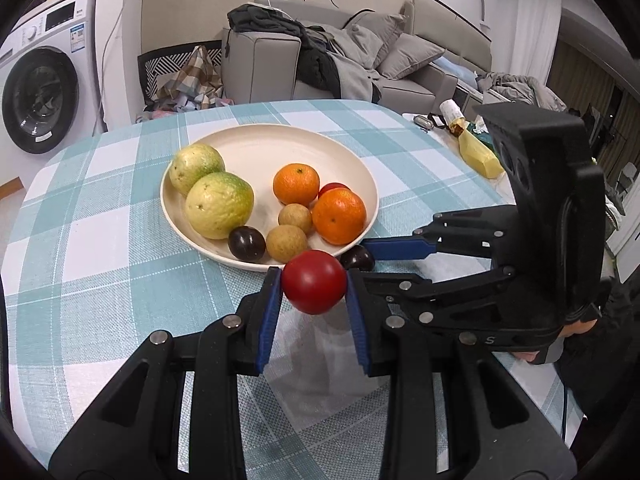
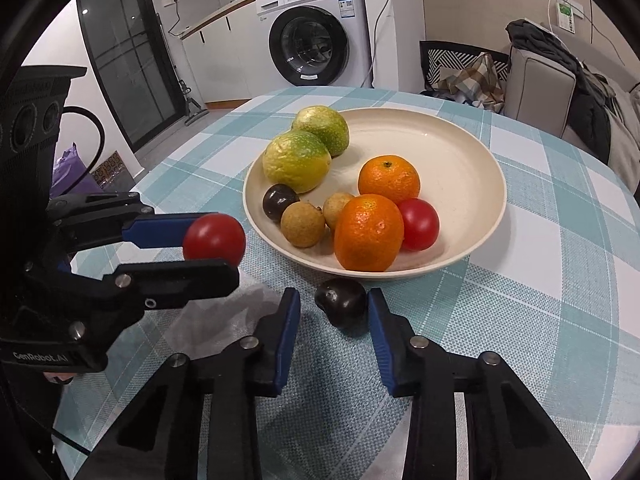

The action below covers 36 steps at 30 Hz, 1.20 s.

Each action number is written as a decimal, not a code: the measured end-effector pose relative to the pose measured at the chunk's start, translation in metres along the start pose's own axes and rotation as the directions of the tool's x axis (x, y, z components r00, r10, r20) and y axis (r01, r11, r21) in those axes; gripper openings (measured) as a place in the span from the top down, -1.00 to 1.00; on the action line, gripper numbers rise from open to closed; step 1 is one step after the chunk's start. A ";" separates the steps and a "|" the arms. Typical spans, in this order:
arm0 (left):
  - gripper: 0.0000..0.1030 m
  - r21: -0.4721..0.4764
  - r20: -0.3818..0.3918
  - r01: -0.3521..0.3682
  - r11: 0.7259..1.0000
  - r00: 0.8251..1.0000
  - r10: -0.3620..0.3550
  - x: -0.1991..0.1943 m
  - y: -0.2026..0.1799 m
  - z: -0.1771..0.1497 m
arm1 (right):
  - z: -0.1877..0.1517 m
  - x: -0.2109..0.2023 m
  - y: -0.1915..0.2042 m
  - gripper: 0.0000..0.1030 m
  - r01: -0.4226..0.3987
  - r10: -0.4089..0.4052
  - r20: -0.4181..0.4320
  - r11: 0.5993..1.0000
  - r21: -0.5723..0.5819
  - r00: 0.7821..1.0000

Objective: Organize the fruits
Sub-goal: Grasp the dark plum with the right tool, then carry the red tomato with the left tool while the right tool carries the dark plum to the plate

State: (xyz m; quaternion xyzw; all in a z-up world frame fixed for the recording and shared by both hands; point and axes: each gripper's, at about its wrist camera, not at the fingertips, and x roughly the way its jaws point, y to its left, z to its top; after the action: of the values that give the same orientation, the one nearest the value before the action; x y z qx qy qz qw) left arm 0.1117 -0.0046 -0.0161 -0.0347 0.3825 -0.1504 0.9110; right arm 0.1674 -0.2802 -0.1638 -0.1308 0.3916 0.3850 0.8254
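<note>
Left tool [image 1: 314,286] clamps red tomato [image 1: 314,281] above counter [image 1: 120,240]; right tool [image 2: 334,312] narrow around dark plum [image 2: 341,302], right pad touching, beside plate [image 2: 480,184].

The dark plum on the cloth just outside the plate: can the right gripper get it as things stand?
Probably yes. The dark plum lies between the right gripper fingers, touching the right one, with a gap at the left. The plate rim sits just behind, apart from them.
</note>
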 end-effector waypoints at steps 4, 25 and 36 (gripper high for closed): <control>0.44 -0.003 0.005 -0.003 1.000 1.000 0.003 -0.001 0.000 0.000 | 0.000 0.000 -0.003 0.44 0.005 -0.006 0.002 1.000 0.013 1.000; 0.44 -0.027 0.042 -0.013 1.000 0.999 0.014 -0.006 0.006 0.003 | -0.003 -0.013 -0.002 0.48 0.005 -0.005 0.030 1.000 0.003 1.000; 0.44 -0.060 0.077 -0.042 0.997 0.996 0.046 -0.008 0.010 0.004 | -0.001 -0.039 -0.011 0.48 -0.016 0.011 0.137 0.999 0.041 0.991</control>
State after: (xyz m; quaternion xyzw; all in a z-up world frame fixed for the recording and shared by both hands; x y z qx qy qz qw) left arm 0.1118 0.0075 -0.0092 -0.0584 0.3516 -0.1176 0.9269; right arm 0.1595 -0.3088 -0.1357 -0.0842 0.3430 0.3904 0.8502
